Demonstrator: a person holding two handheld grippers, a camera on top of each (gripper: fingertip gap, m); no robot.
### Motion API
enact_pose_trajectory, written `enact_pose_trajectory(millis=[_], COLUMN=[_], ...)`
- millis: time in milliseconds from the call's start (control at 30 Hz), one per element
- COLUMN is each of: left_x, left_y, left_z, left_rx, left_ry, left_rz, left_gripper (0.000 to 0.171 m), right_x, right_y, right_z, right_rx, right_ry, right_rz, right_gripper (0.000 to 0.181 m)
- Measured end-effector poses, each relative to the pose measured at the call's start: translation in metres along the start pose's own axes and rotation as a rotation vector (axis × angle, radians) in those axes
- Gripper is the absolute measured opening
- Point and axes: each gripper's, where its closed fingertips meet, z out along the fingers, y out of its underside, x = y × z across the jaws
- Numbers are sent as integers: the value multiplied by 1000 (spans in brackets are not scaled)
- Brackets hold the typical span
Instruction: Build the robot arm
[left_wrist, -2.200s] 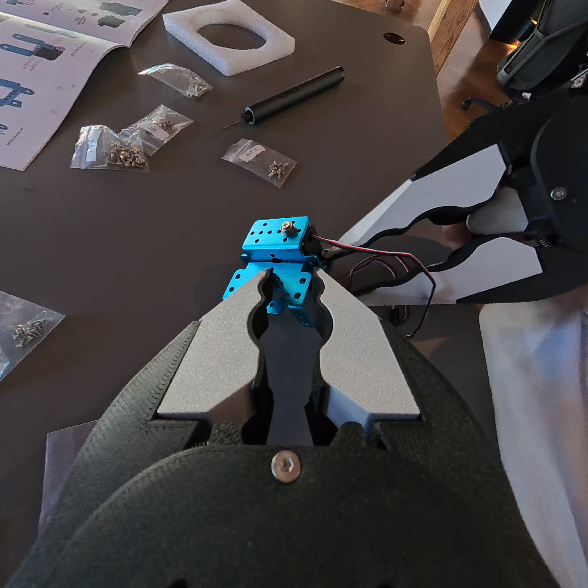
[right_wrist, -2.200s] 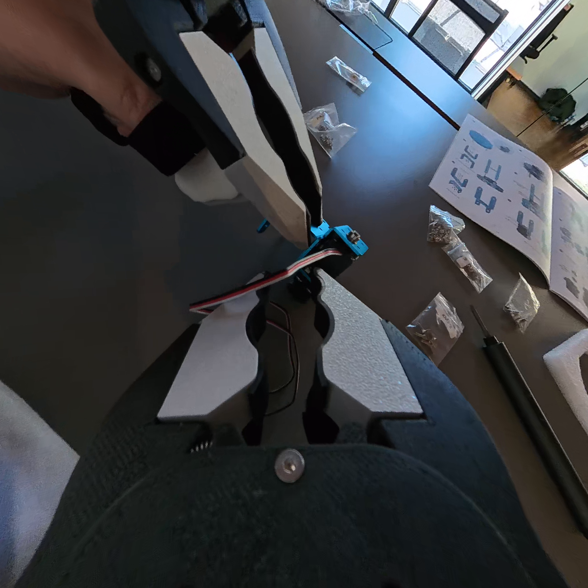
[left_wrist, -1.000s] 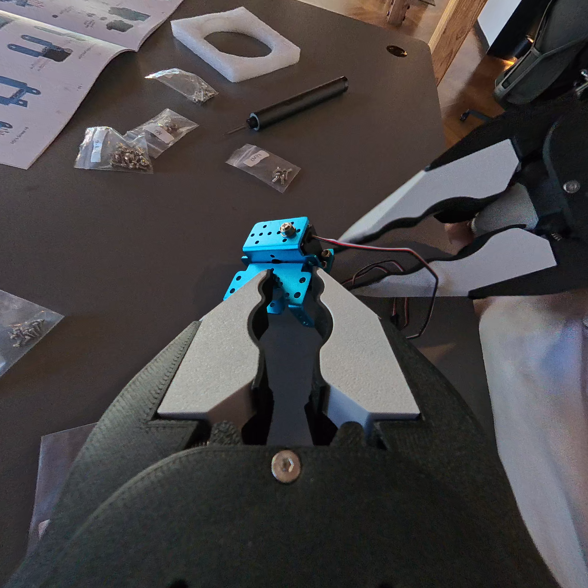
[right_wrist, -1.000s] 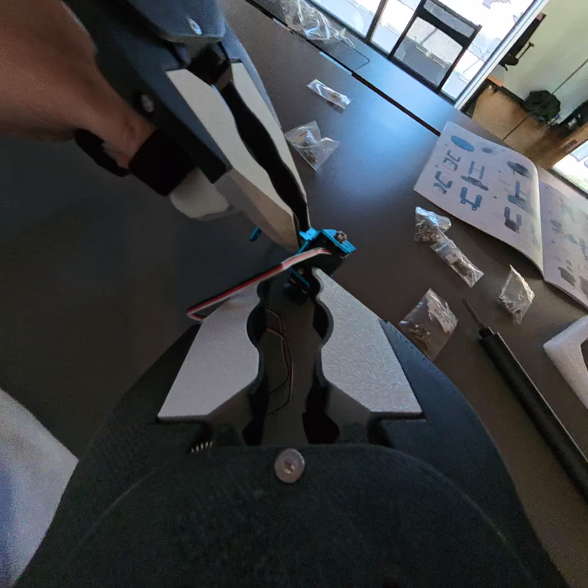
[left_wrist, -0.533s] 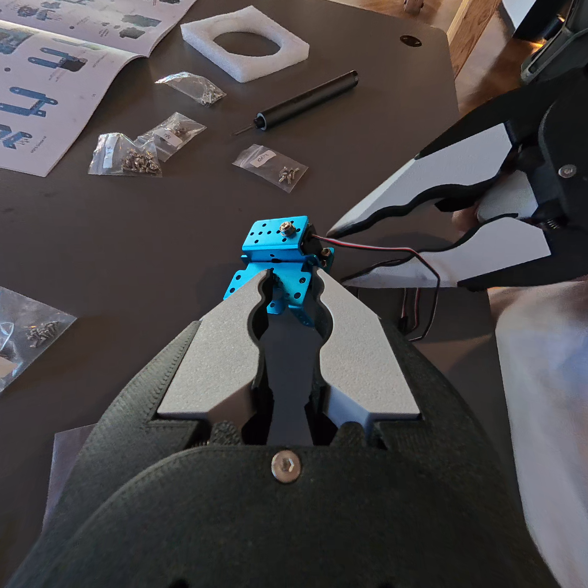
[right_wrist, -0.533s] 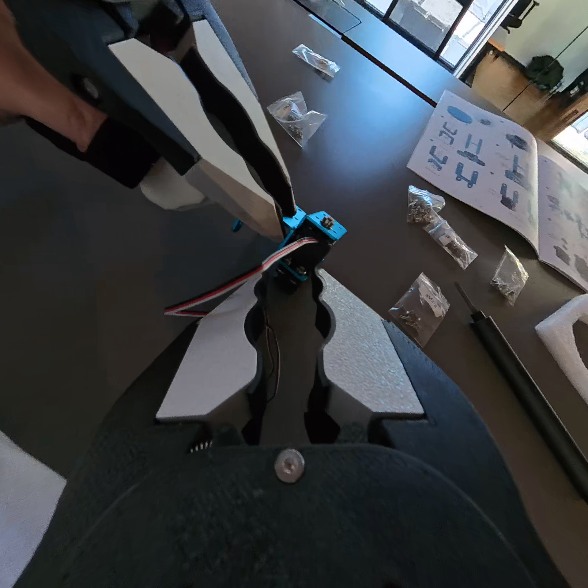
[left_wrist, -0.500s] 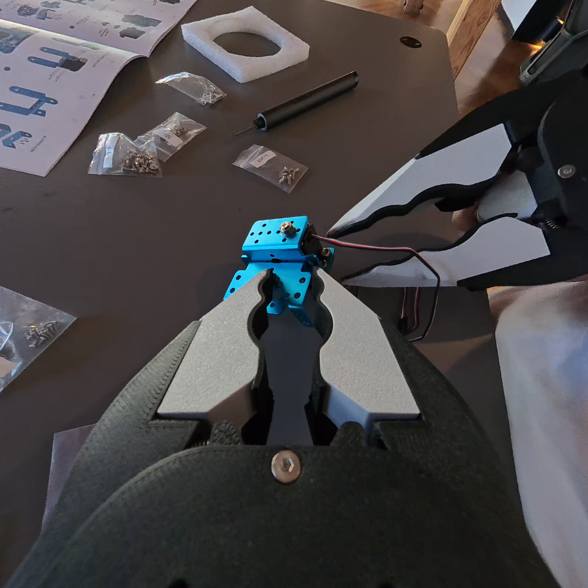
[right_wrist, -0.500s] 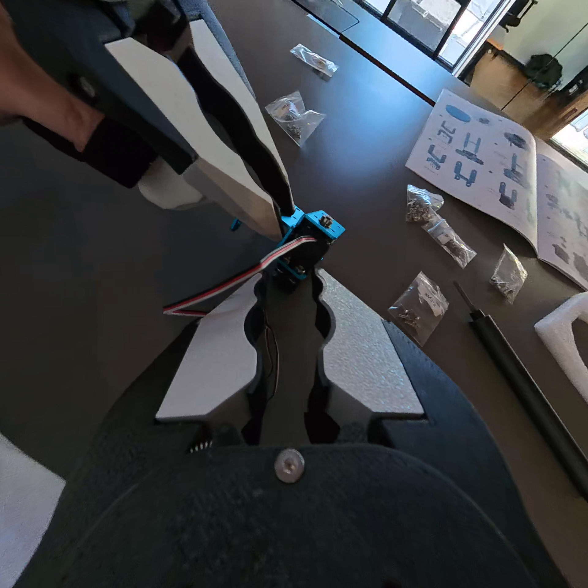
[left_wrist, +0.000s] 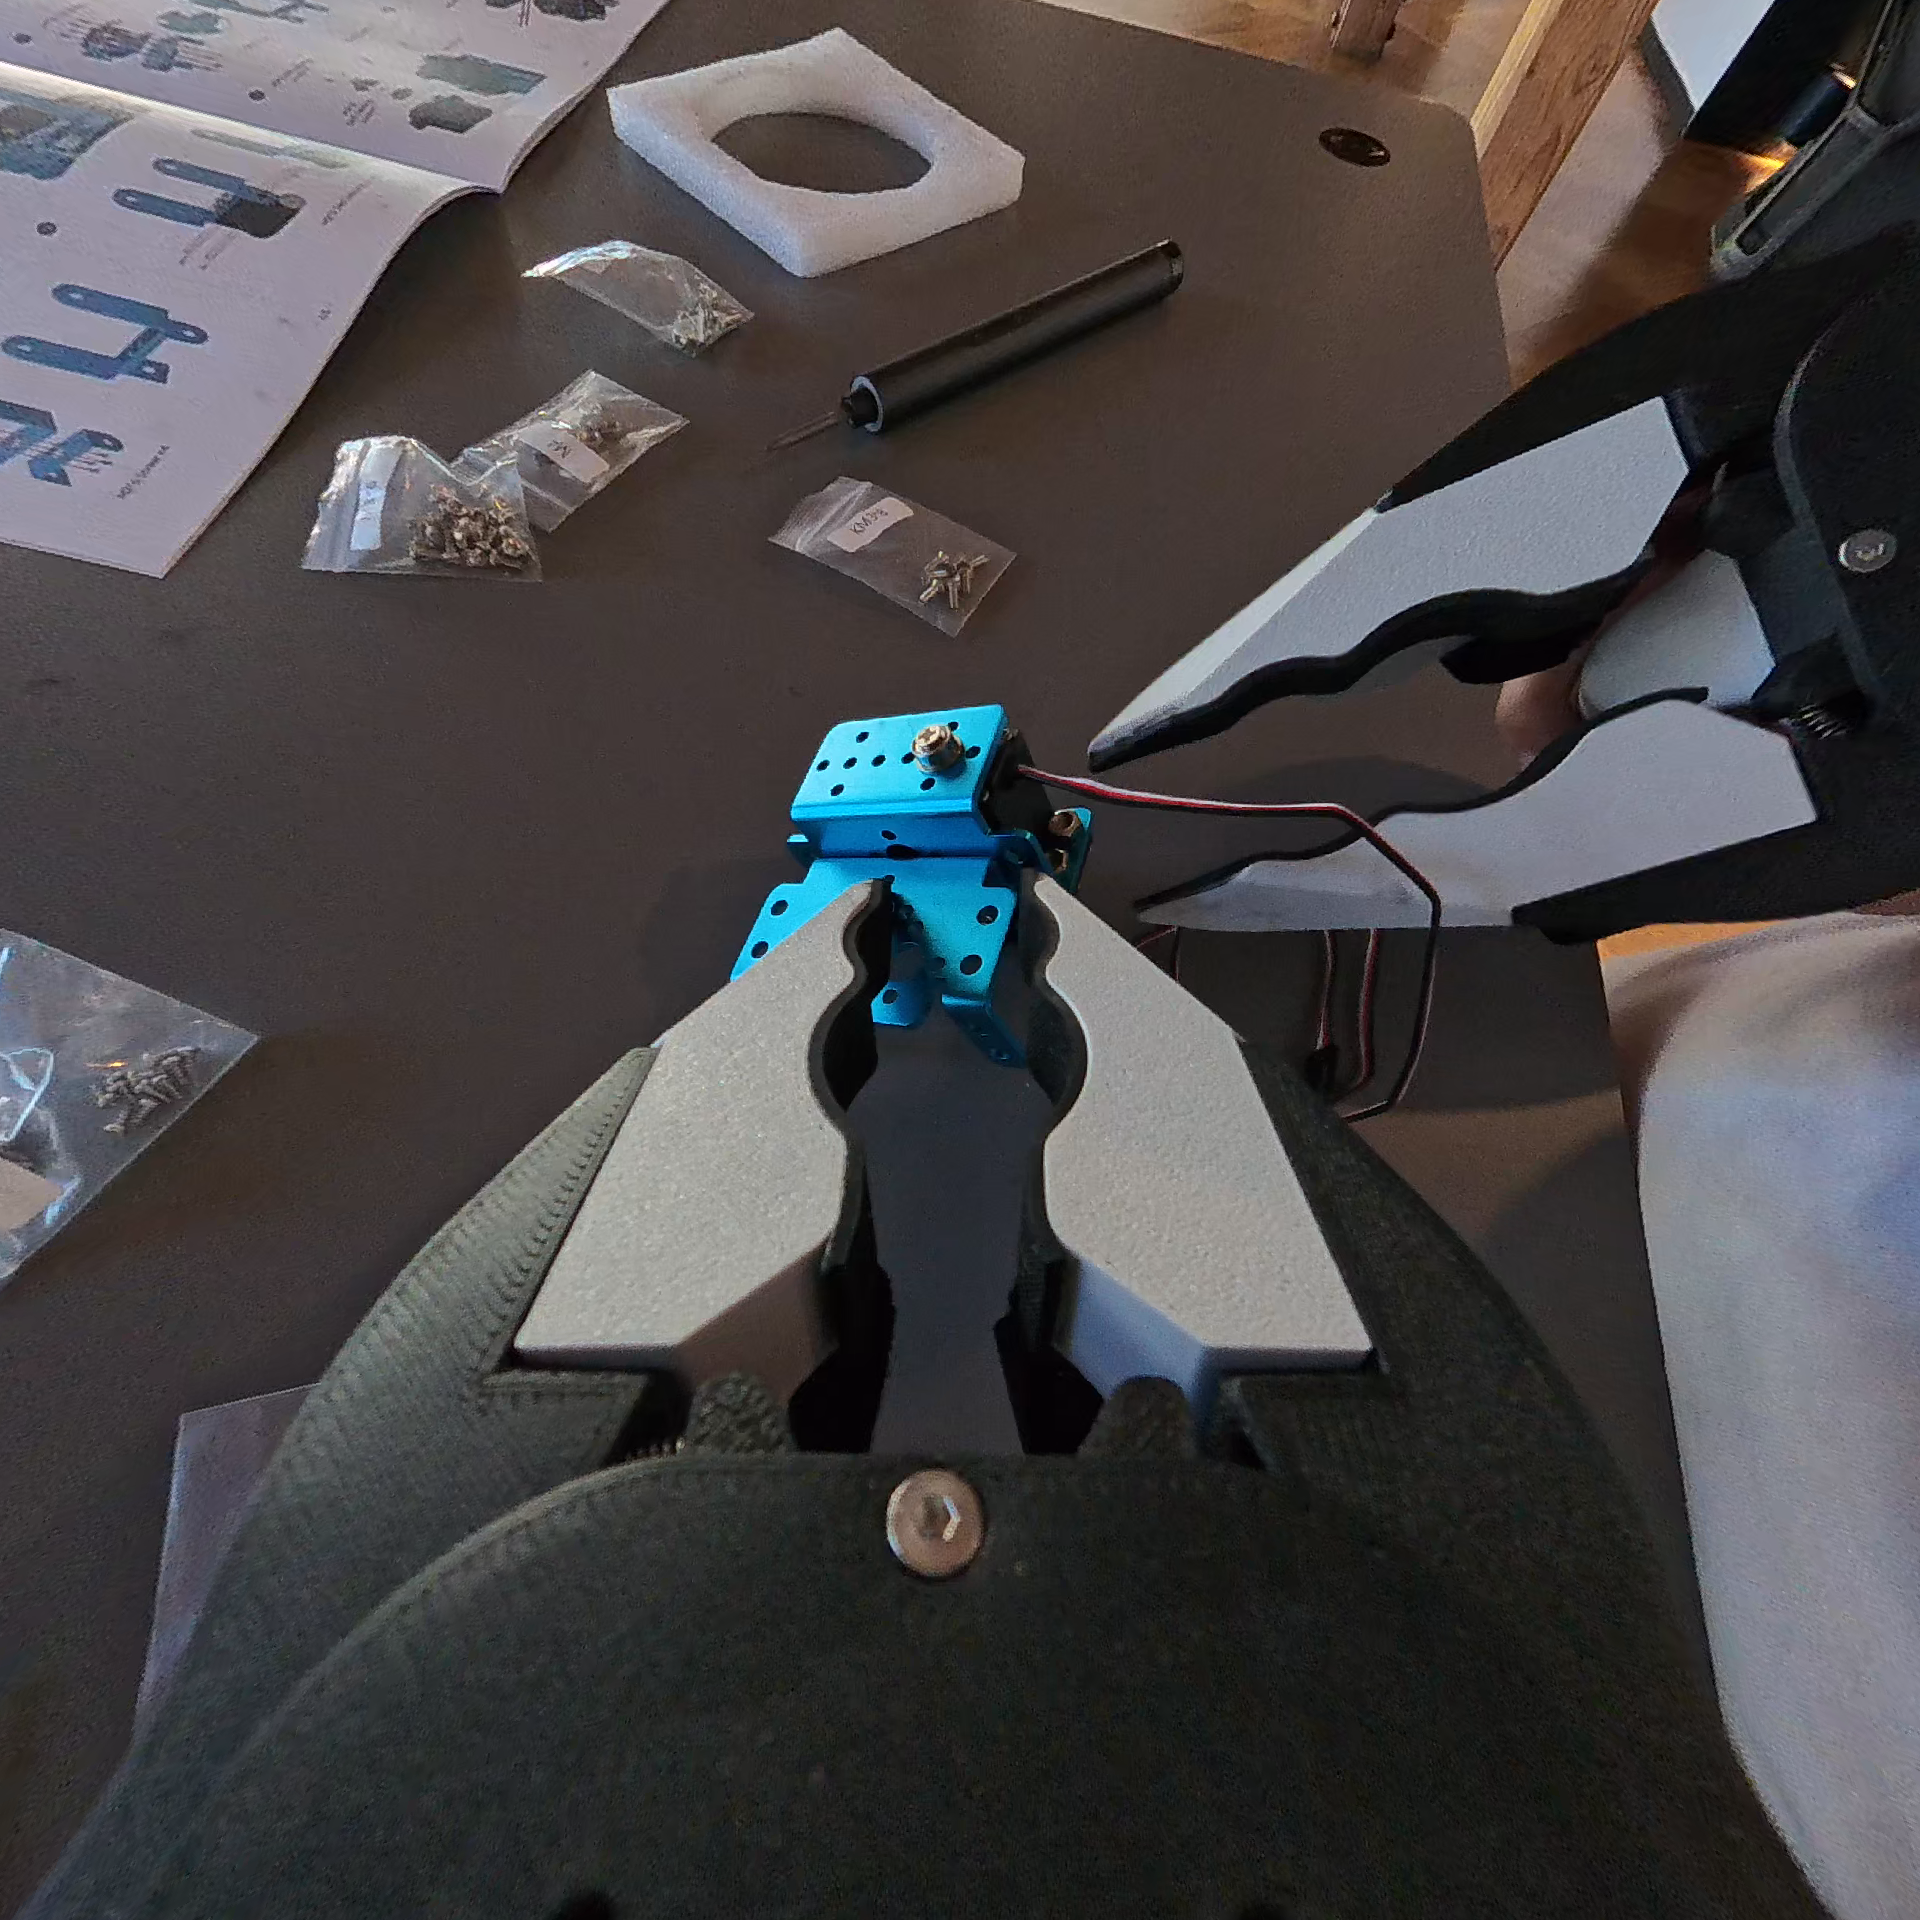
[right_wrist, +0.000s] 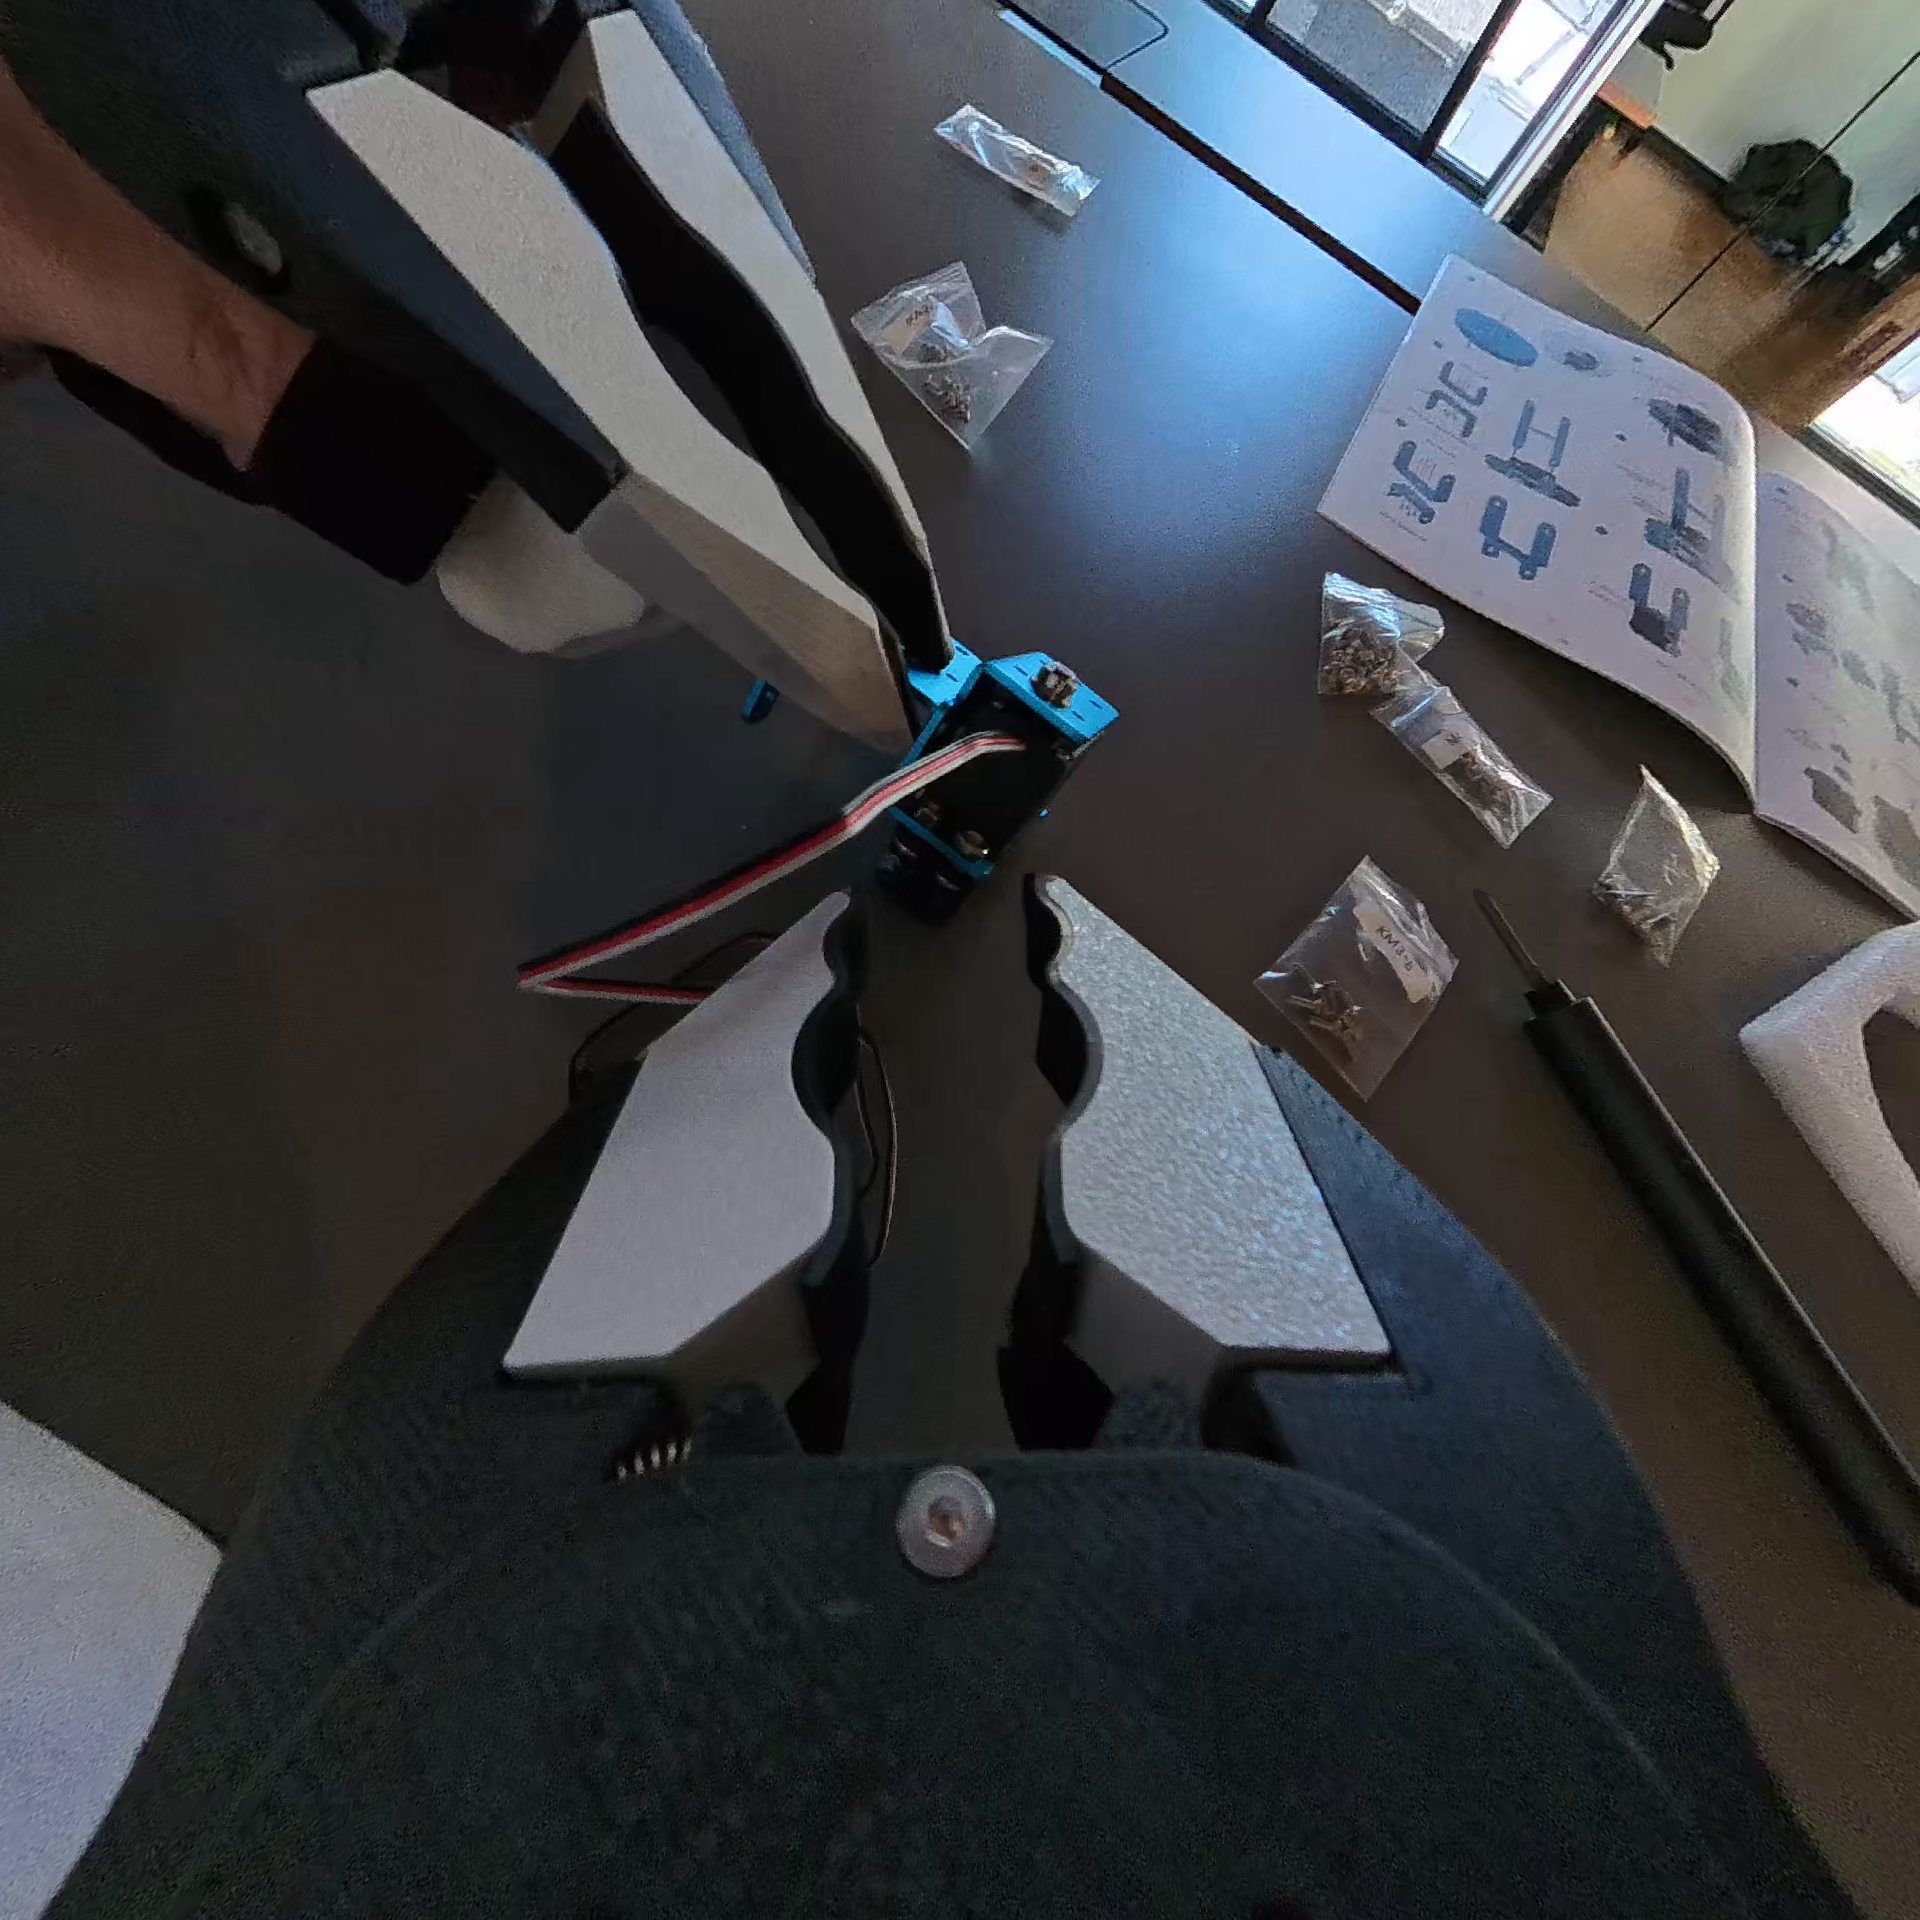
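Observation:
A blue metal bracket assembly (left_wrist: 902, 781) with a black servo and a red, white and black wire (left_wrist: 1247, 806) is held just above the dark table (left_wrist: 416, 779). My left gripper (left_wrist: 961, 894) is shut on the bracket's lower blue plates. My right gripper (left_wrist: 1114, 831) comes in from the right, open, its tips either side of the wire and close to the servo. In the right wrist view the right gripper (right_wrist: 940, 894) is open, and the servo (right_wrist: 987, 774) lies just beyond its tips. The left gripper (right_wrist: 914, 701) pinches the bracket from above there.
On the table behind lie a black cylindrical screwdriver (left_wrist: 1018, 332), a white foam frame (left_wrist: 821, 156), several small bags of screws (left_wrist: 894, 551) and an open instruction booklet (left_wrist: 156, 260). Another bag (left_wrist: 94, 1081) lies at the left. A person's white clothing (left_wrist: 1787, 1351) is at the right. Both grippers' tips are close together, under 4 cm apart. The right tips stand about 20 cm off the black cylindrical screwdriver (left_wrist: 1018, 332). It turns up in the right wrist view (right_wrist: 1711, 1238) as well.
The right gripper has drawn back a little, so the servo is now beyond its tips instead of between them. The left gripper still holds the bracket.

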Motion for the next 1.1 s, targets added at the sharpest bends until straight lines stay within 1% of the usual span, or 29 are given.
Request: enact_pose_trajectory(millis=[100,167,267,333,433,567,733,767,800,867,900,1033,1100], left_x=[0,0,0,0,0,0,-2,-2,-2,-2,-2,-2,-2], left_y=[0,0,0,0,0,0,0,-1,-1,-1,-1,-1,-1], left_z=[1,1,1,1,1,1,2,2,3,3,2,2,3], left_rx=[2,2,2,3,3,3,4,5,4,4,7,9,6], left_ry=[-4,-8,-9,-10,-9,-9,-19,-25,-29,-28,-24,-19,-24], left_rz=[1,5,8,8,8,11,6,12,19,21,14,6,10], left_gripper=[24,24,24,24,24,24,24,24,24,24,24,24,24], right_x=[2,2,-1,-3,-2,-1,-1,-5,-9,-1,5,4,0], right_y=[-3,-4,-2,-1,-3,-2,-4,-6,-9,-12,-11,-2,1], right_z=[0,1,5,7,6,10,6,4,2,1,1,9,12], right_rx=[38,48,39,39,45,37,34,41,56,62,58,24,8], right_ry=[-10,-12,-16,-32,-30,-31,-11,-30,-43,21,44,-15,-19], right_rz=[42,37,17,18,15,1,-9,-19,-19,-39,-49,23,7], right_gripper=[30,30,28,23,20,19,14,4,1,15,18,20,23])
